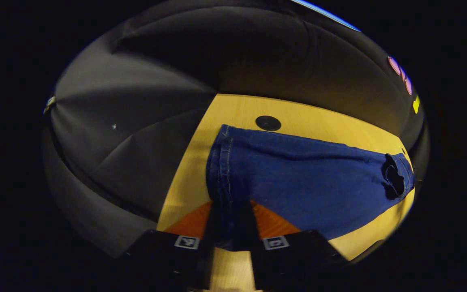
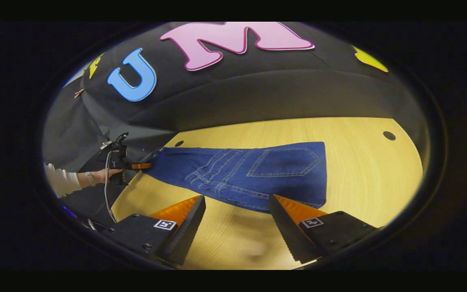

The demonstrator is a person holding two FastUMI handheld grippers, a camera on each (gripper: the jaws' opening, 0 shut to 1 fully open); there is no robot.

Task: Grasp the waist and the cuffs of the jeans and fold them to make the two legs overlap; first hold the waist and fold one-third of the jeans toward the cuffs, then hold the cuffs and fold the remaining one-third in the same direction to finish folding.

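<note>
Blue jeans (image 1: 298,178) lie flat on the yellow wooden table (image 1: 298,111), folded lengthwise into one leg's width. My left gripper (image 1: 231,203) is shut on the cuff end, with denim pinched between its fingers. The waist (image 1: 395,178) lies far off to the right in this view. In the right gripper view the jeans (image 2: 237,170) show a back pocket (image 2: 284,162) at the waist end. My right gripper (image 2: 236,197) hangs open just in front of the waist's near edge, holding nothing. Far left, the left gripper (image 2: 146,166) grips the cuffs, held by a hand (image 2: 103,175).
A round black hole (image 1: 268,123) sits in the tabletop just beyond the cuffs, and another hole (image 2: 388,135) lies right of the waist. Bare table (image 2: 363,178) spreads right of the jeans. Black cloth walls close in behind the table edges.
</note>
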